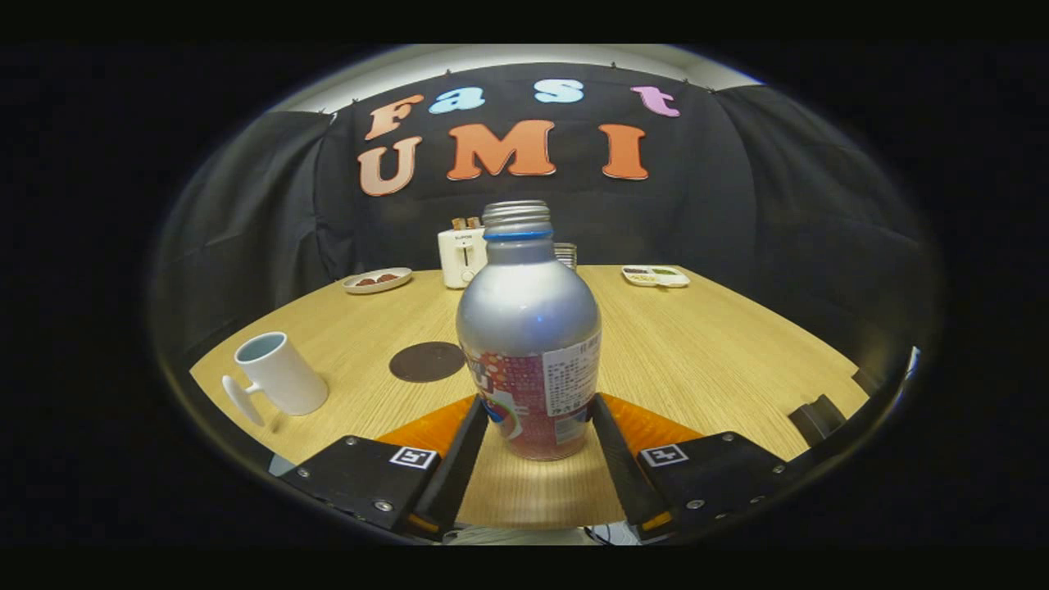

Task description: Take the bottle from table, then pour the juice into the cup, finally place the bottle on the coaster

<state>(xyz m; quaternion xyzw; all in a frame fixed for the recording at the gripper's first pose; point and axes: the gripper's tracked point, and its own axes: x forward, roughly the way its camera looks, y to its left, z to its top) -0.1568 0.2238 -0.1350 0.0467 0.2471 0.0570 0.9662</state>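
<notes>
Silver aluminium bottle point(529, 332), uncapped and upright on the wooden table point(697, 336), was framed between the gripper point(537, 426) fingers, seemingly touching its labelled lower body; a firm clamp could not be confirmed. Rigid, slick metal was judged best held there.

A white toaster point(462, 256) holding two slices stands at the far edge of the wooden table point(705, 344). Beside it sit a glass point(567, 255), a small plate of food point(377, 280), and a divided snack tray point(656, 275).
</notes>
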